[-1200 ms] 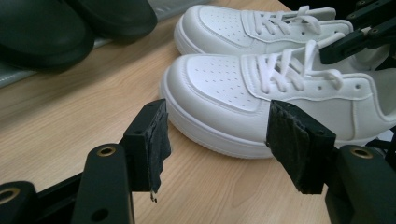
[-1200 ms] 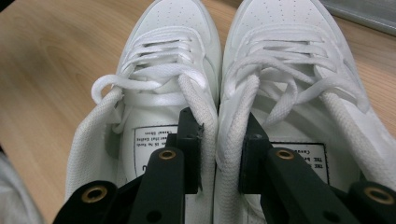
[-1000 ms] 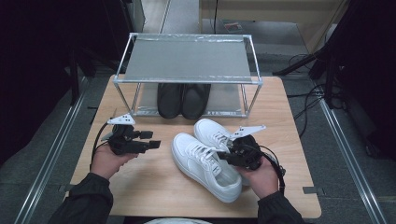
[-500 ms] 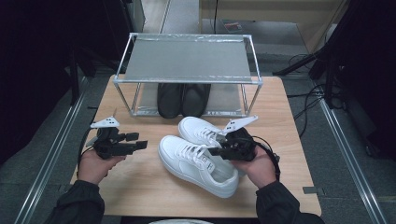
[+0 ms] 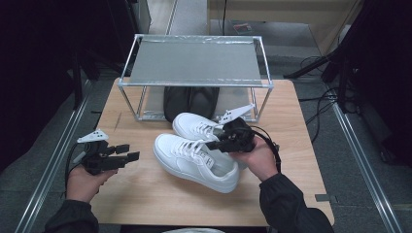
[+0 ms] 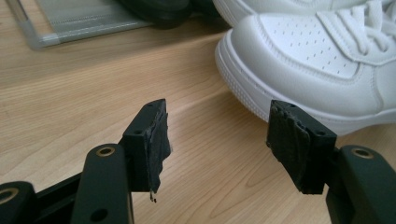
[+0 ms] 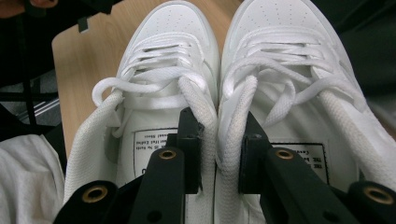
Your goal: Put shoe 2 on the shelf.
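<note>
Two white sneakers lie side by side at mid-table, the near sneaker (image 5: 194, 160) and the far sneaker (image 5: 192, 125), toes pointing left. My right gripper (image 5: 214, 141) is shut on their two inner collars, pinching them together; in the right gripper view the black jaws (image 7: 217, 154) clamp the padded edges between the near sneaker (image 7: 154, 93) and the far sneaker (image 7: 289, 79). My left gripper (image 5: 127, 151) is open and holds nothing, left of the toes. In the left gripper view its jaws (image 6: 217, 135) stand wide apart just short of a white toe (image 6: 317, 56) that rests on the wood.
A metal shoe rack (image 5: 194, 63) stands at the back of the wooden table (image 5: 145, 194), with a pair of black shoes (image 5: 189, 99) under its shelf. The rack's lower frame (image 6: 28, 32) and black shoes (image 6: 159, 7) show beyond the left jaws.
The right gripper has carried both sneakers left and a little toward the rack. The left gripper has drawn back to the left, still open.
</note>
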Tool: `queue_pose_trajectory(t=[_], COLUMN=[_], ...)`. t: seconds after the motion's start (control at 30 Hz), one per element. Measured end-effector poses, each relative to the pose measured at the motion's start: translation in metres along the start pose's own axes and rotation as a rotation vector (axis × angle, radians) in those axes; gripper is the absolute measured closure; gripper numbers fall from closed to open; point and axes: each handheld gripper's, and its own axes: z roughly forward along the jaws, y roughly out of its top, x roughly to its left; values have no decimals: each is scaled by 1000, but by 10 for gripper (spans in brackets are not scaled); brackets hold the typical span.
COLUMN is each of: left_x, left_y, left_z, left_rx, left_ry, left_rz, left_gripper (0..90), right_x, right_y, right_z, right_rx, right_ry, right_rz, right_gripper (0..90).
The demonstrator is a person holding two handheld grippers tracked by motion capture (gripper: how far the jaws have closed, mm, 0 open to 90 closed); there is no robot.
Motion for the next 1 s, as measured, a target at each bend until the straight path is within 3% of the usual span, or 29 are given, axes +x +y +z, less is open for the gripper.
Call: queue_pose_trajectory(t=[0.23,0.37,0.57,0.83,1.0], left_x=[5,6,7,7,10], left_y=[-1,-1,-1,-1,-2], left_z=[-3,-2,-2,0,0], left_rx=[-11,-4,-5,4,11], left_ry=[-1,7,9,6,6], left_rz=[-22,-20,-20,-22,-25], left_gripper=[389,390,390,390,390], right_x=[-12,-12,-11,-6,-11], right_y=[24,42,68,113,144], right_z=[-4,-13,-34,-60,-69], right_rx=[0,12,1,-40,-59], right_ry=[78,101,111,137,115], right_rz=[-24,-48,-35,-63,-46], right_gripper=[774,774,775,774,774])
